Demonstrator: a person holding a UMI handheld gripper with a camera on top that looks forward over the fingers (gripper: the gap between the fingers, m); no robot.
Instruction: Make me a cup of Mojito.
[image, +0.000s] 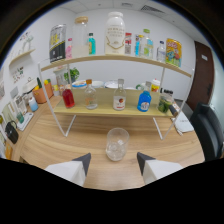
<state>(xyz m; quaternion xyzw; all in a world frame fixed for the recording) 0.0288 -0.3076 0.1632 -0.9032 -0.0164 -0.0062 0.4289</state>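
Observation:
A clear glass (117, 144) with ice cubes in it stands on the wooden table, just ahead of my gripper (113, 161) and roughly centred on the gap between its fingers. The two fingers (83, 163) are spread wide with nothing between them. Beyond the glass, the lower shelf (105, 111) holds a bottle of red liquid (68, 95), a clear bottle with an orange cap (90, 95), a clear bottle with a red and white label (119, 96), a blue bottle (144, 100) and a dark green jar (164, 102).
The upper shelf (120, 57) carries a black can (57, 43), a large white tub (115, 33), small bottles and a yellow packet (173, 52). White metal shelf legs (64, 131) stand behind the glass. Cups and small items crowd the table's left side; a black chair (209, 127) is at right.

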